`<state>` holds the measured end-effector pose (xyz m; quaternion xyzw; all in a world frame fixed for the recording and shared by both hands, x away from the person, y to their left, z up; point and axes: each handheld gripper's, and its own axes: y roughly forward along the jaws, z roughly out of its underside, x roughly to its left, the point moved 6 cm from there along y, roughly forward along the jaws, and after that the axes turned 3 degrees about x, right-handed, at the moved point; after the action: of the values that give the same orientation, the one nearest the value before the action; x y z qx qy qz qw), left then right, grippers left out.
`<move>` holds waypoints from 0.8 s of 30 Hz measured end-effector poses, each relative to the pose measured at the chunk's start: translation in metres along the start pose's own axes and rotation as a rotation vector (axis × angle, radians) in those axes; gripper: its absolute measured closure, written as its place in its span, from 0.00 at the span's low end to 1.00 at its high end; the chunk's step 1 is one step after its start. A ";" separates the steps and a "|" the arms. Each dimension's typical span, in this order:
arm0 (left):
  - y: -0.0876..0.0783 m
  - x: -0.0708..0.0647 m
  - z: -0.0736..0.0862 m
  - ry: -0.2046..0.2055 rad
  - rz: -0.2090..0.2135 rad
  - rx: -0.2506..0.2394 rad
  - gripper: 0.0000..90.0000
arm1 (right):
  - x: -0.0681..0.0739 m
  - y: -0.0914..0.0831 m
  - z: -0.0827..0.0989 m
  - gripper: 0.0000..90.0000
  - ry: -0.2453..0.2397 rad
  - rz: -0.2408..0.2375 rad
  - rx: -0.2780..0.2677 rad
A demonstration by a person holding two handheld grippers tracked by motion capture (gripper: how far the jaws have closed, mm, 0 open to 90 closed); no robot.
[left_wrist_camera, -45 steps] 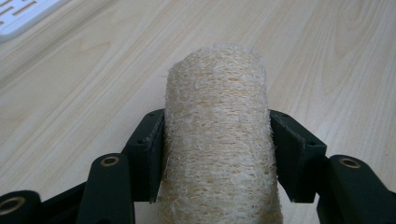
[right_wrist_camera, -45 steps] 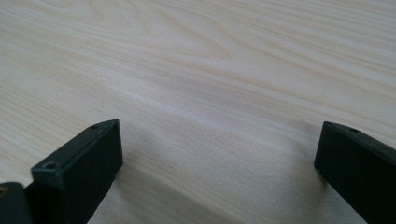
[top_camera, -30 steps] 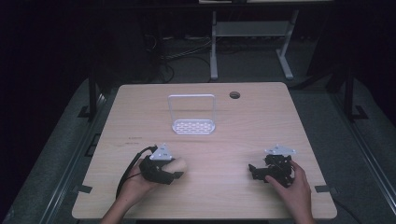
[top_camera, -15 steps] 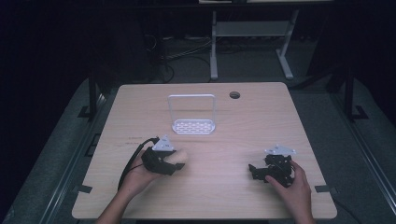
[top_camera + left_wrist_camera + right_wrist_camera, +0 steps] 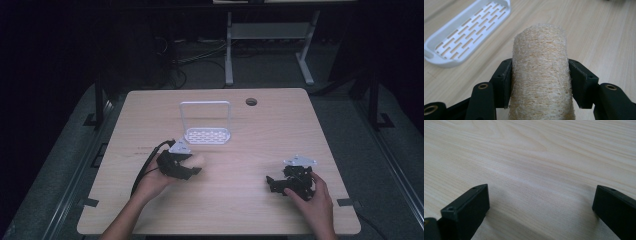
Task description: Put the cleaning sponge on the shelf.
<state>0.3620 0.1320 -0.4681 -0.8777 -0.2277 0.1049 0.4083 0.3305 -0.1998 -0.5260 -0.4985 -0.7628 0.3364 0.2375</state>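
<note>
One loofah, one white rack, two hand-held grippers

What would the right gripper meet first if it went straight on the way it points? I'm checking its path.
Probably nothing: the right gripper, jaws open, looks along bare table. Its path looks free as far as its view reaches.

A pale wooden table stands on grey floor in a dark room.
</note>
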 end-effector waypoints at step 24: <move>0.013 0.018 -0.029 0.016 -0.013 -0.009 0.46 | 0.000 0.000 0.000 0.01 0.001 0.000 0.000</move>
<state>0.3925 0.1141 -0.4588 -0.8789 -0.2306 0.0942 0.4068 0.3305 -0.1998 -0.5260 -0.4986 -0.7628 0.3363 0.2377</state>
